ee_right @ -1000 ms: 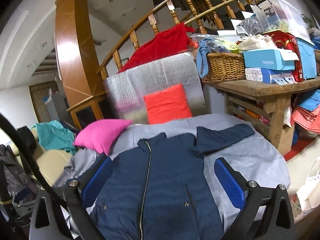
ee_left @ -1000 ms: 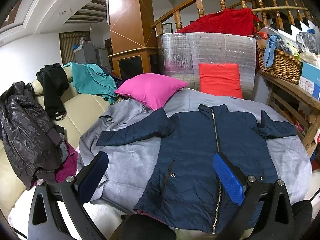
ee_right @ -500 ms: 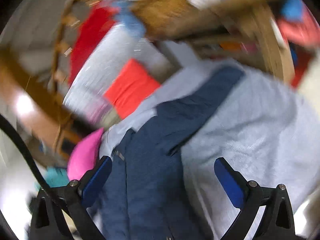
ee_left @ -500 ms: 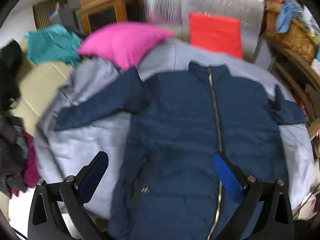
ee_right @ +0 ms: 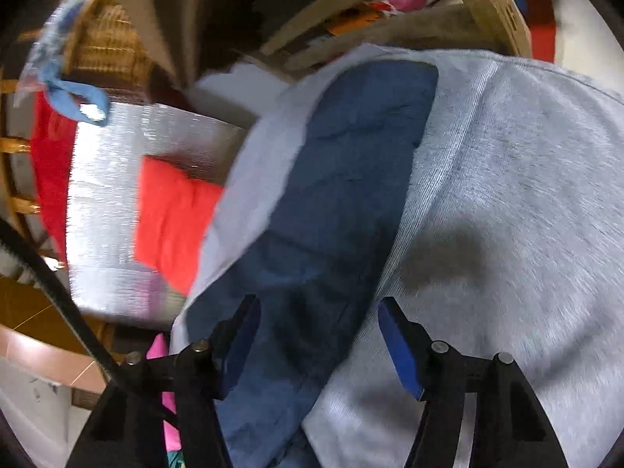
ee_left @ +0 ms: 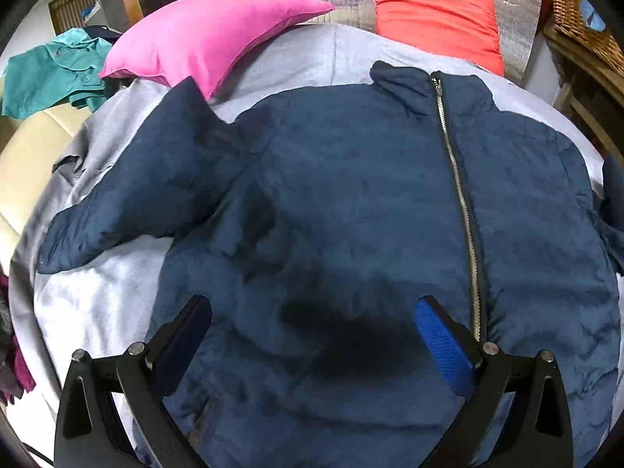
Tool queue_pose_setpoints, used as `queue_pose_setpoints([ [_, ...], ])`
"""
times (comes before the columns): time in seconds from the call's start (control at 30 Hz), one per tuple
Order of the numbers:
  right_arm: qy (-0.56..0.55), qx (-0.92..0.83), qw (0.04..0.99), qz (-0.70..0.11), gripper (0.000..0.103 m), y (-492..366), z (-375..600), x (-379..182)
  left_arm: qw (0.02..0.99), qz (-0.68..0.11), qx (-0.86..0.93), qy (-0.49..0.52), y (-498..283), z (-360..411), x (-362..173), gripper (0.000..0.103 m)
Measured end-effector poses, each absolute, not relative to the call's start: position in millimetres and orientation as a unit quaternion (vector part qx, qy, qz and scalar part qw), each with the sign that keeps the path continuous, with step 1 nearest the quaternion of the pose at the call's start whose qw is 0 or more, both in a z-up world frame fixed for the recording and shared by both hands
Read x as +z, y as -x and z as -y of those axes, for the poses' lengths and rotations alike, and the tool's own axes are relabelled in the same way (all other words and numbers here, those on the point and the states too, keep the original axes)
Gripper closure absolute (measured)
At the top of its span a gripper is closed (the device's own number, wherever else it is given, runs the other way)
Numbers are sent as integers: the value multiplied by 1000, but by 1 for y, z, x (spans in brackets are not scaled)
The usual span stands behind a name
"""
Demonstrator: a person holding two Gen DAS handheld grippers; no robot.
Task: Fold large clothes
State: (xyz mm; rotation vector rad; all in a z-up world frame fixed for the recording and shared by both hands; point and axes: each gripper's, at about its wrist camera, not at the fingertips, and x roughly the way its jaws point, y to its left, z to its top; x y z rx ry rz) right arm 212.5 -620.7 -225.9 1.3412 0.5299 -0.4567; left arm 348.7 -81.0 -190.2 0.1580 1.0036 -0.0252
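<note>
A navy padded jacket (ee_left: 351, 195) lies face up, zipped, on a grey blanket (ee_left: 97, 304), sleeves spread to both sides. My left gripper (ee_left: 312, 327) is open and empty, low over the jacket's lower front, just left of the zipper (ee_left: 460, 202). In the right wrist view the jacket's right sleeve (ee_right: 343, 179) runs away from me across the grey blanket (ee_right: 526, 195). My right gripper (ee_right: 318, 327) is open and empty, tilted, close above the sleeve near the shoulder, with one finger on each side of it.
A pink pillow (ee_left: 210, 35) and a red cushion (ee_left: 433, 15) lie behind the collar. Teal clothing (ee_left: 50, 74) lies on a cream sofa at left. A wicker basket (ee_left: 585, 27) and wooden table (ee_right: 390, 11) stand right of the blanket.
Both grippers have come down close to the jacket. The left one moved over the lower front; the right one swung right and tilted over the right sleeve. Both stayed open.
</note>
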Motion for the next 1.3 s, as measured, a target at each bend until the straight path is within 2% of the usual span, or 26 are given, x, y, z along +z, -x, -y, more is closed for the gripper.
queue_pose_setpoints([
  [0.07,-617,-218,713,-252,36,-222,626,-237,880,-468,-6,-84,-353,85,-188,0],
  [0.2,-601,-230,724,-251,44,-235,630,-241,882,-461,-7,-93,-358,91,-189,0],
  [0.27,-595,-223,730,-251,71,-242,631,-245,883,-458,-10,-99,-358,93,-190,0],
  [0.43,-574,-218,755,-230,84,-247,622,-233,893,-436,-9,-109,-358,95,-184,0],
  [0.7,-494,-52,840,-218,84,-257,505,-145,892,-447,-36,-50,-362,80,-179,0],
  [0.8,-506,-4,826,-249,82,-263,462,-155,874,-483,-45,-14,-369,68,-189,0],
  [0.9,-530,8,794,-299,81,-276,441,-188,859,-510,-48,15,-371,63,-202,0],
  [0.93,-541,6,781,-314,78,-278,438,-201,851,-522,-43,12,-373,61,-208,0],
  [1.0,-571,-1,751,-331,55,-277,441,-220,840,-541,-39,6,-375,59,-218,0],
  [1.03,-592,0,737,-327,39,-273,445,-226,837,-546,-39,2,-375,61,-220,0],
  [1.07,-612,5,727,-313,33,-269,452,-229,837,-545,-36,-7,-375,62,-221,0],
  [1.1,-628,7,721,-294,31,-260,458,-229,839,-543,-33,-16,-374,65,-222,0],
  [1.17,-641,-14,722,-260,18,-237,474,-225,840,-541,-27,-29,-373,69,-222,0],
  [1.23,-658,-36,712,-241,13,-220,485,-231,843,-537,-16,-31,-371,68,-226,0],
  [1.3,-694,-62,682,-224,13,-204,500,-244,850,-526,-11,-24,-368,68,-227,0],
])
